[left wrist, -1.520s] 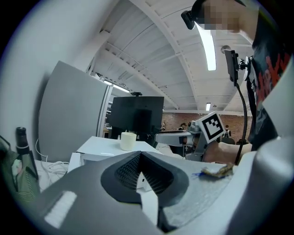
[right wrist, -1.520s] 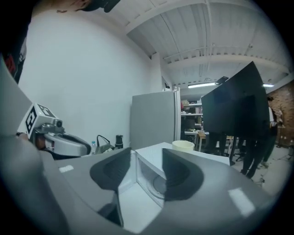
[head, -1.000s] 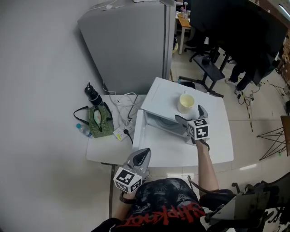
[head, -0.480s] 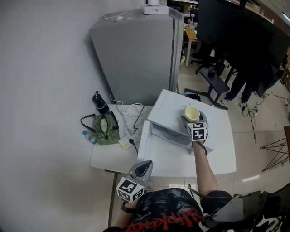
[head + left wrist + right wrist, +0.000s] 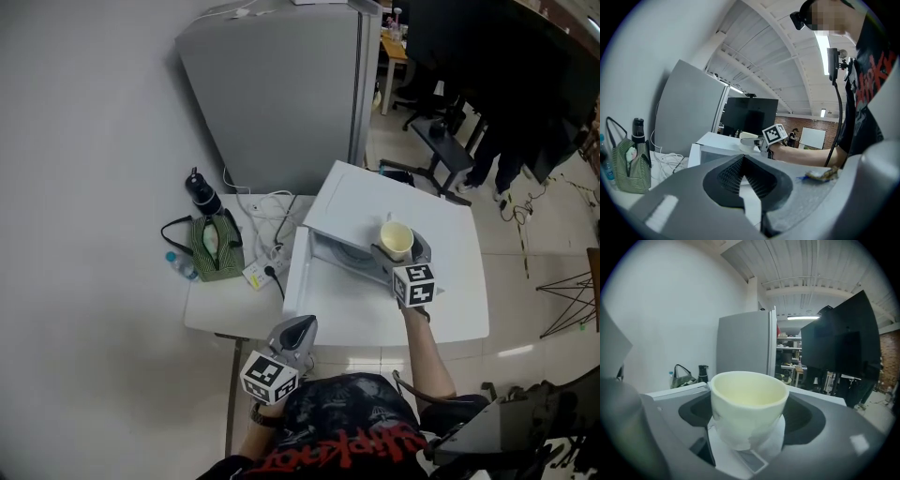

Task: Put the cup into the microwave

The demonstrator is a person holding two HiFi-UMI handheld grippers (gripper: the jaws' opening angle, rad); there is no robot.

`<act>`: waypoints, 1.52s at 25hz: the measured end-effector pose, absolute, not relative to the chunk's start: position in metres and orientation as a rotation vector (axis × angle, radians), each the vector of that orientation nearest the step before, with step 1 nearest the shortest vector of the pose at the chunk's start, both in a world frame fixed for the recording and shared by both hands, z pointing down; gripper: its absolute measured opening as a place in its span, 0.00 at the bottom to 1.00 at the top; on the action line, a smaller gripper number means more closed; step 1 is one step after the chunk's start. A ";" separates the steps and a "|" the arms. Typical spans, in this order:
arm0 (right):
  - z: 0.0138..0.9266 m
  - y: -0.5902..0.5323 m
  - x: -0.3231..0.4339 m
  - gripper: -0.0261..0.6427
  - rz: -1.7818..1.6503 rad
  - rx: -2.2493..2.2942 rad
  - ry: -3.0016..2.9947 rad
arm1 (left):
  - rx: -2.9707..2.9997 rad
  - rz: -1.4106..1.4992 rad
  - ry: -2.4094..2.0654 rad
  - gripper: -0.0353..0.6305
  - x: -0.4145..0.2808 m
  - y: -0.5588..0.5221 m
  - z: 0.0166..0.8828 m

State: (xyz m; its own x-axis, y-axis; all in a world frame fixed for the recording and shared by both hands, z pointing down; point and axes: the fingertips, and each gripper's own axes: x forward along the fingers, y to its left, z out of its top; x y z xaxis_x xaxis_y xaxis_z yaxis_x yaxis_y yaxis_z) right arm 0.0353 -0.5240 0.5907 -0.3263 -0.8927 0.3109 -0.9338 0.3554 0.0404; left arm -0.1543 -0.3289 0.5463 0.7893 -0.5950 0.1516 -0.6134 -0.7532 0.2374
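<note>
— Where's the cup (image 5: pixel 397 240)?

— In my right gripper (image 5: pixel 400 253). Its jaws have just been closing and now pinch the cup on both sides, at the front edge of the microwave (image 5: pixel 375 202) top. I can't tell whether its base touches the top.

— What's it like?

— Pale cream, round, upright, empty as far as I can see.

— And around it?

— The microwave sits on a white table (image 5: pixel 234 314). Left of it lie white cables (image 5: pixel 267 211), a green bag (image 5: pixel 211 246) and a black bottle (image 5: pixel 197 195). A grey cabinet (image 5: pixel 281 94) stands behind, on a tiled floor.

— Your other hand?

— My left gripper (image 5: pixel 295 330) hangs near my chest, jaws pressed together, nothing between them.
</note>
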 end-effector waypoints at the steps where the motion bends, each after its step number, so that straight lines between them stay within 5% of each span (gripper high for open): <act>1: 0.587 -0.512 0.027 0.70 0.206 1.597 -2.376 | 2.708 0.095 -0.927 0.06 -0.153 -0.330 0.547; 14: 0.671 -0.394 -0.078 0.69 0.396 1.158 -2.555 | 2.689 0.096 -0.940 0.06 -0.156 -0.332 0.550; 29: 0.811 -0.549 -0.014 0.69 0.601 1.676 -2.152 | 2.583 0.139 -1.108 0.06 -0.202 -0.308 0.560; 38: 0.818 -0.593 -0.018 0.70 0.503 1.728 -2.038 | 2.502 0.067 -1.206 0.06 -0.228 -0.293 0.564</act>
